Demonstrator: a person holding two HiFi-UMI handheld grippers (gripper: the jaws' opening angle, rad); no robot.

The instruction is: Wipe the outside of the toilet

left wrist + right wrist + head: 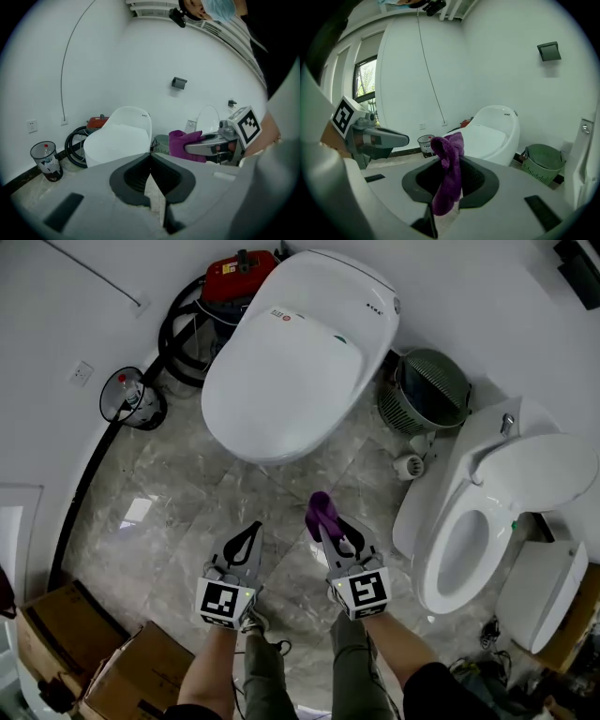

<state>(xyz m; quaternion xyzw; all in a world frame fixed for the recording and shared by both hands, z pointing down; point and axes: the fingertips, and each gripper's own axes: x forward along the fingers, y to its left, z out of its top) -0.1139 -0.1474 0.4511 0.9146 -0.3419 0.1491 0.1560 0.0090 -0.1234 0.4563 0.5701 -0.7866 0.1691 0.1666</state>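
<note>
Purple cloth (319, 512) is bunched in the right gripper (330, 529), low and a little right of centre in the head view. Its jaws are clamped on the fabric. In the right gripper view the cloth (447, 173) rises in a soft lump above the jaw tips and trails down between them.

Just to its left, the left gripper (251, 529) is held at about the same height, apart from the other. Its jaws are pressed together at the tips with nothing between them, as the left gripper view shows plainly.

Both grippers point up the frame at the closed toilet (291, 352), a white one with its lid down that fills the upper middle of the head view. Neither gripper nor the cloth touches it, and a stretch of marble floor (187, 512) lies between.

At the right edge stands a second toilet (469, 549) with its seat raised. A green basket (427, 390) sits between the two toilets, against the wall.

Behind the closed toilet, at top centre-left, is a red machine (239, 277) with a black hose (183, 334) coiled beside it. A clear bin (131, 399) is at the left, near the wall. Cardboard boxes (56, 643) fill the lower left corner.
</note>
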